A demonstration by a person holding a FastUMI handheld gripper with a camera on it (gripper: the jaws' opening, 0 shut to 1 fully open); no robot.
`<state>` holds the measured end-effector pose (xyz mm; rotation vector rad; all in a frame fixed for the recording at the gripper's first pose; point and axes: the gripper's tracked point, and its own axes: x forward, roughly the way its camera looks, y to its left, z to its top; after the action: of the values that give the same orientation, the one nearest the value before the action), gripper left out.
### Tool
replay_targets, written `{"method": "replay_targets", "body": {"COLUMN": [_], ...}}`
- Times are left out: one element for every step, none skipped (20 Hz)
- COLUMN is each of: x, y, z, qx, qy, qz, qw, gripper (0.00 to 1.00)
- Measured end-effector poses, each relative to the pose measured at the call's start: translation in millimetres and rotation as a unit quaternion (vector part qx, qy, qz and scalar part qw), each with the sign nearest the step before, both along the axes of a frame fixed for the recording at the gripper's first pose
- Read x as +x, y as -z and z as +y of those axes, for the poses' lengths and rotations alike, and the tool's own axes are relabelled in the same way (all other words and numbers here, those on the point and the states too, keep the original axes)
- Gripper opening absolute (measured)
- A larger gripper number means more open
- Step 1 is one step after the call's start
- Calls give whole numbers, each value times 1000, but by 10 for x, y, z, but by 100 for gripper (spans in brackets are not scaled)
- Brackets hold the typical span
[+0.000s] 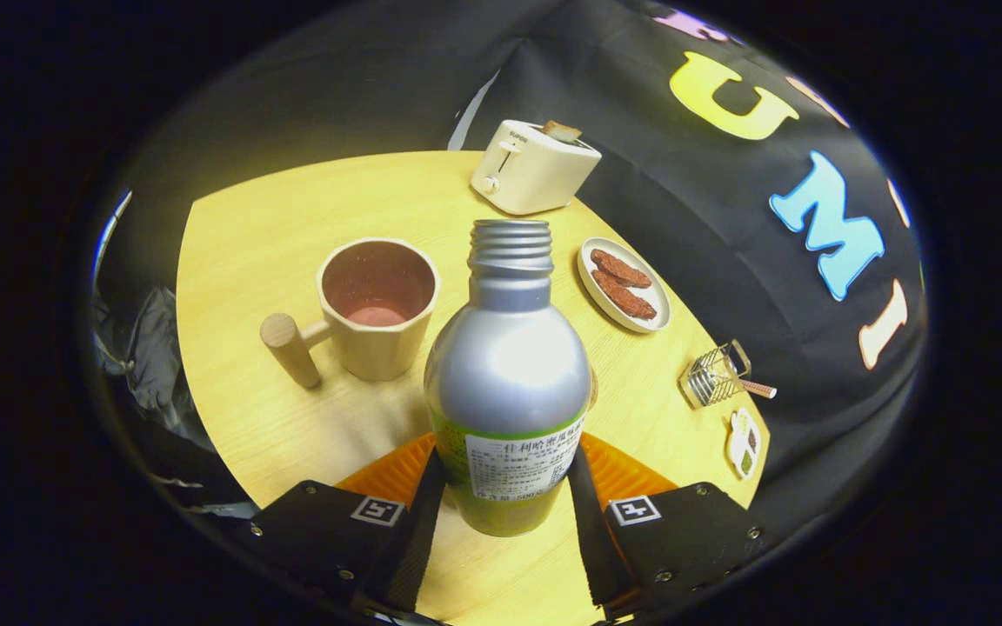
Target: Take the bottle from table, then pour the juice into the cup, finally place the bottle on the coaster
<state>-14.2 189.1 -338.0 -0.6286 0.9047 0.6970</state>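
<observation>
The round wooden desk (pixel 292 209) carries everything. Nearest stands the silver bottle (pixel 508 365), upright and uncapped, with the gripper (pixel 505 509) closed on its labelled lower body, one finger pressing each side. Just beyond the bottle on the left sits the wooden cup (pixel 377 304), handle pointing near-left, reddish inside. A cream toaster (pixel 532 167) stands at the far edge. Right of the bottle is a small plate (pixel 653 320) holding two brown pieces.
</observation>
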Motion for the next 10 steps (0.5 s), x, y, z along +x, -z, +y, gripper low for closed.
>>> {"method": "replay_targets", "body": {"x": [11, 28, 42, 51, 86, 132, 190, 237, 293, 318], "y": [14, 20, 16, -11, 1, 19, 12, 20, 16, 44], "z": [4, -3, 12, 29, 29, 20, 25, 21, 18, 22], "qx": [12, 25, 42, 59, 72, 82, 91, 98, 105, 112], "qy": [6, 14, 23, 34, 44, 52, 57, 60, 63, 65], "qz": [2, 4, 10, 13, 19, 20, 18, 18, 17, 23], "qw": [1000, 1000, 999, 998, 996, 995, 994, 993, 992, 991], "gripper": [71, 71, 71, 71, 71, 71, 71, 71, 71, 71]}}
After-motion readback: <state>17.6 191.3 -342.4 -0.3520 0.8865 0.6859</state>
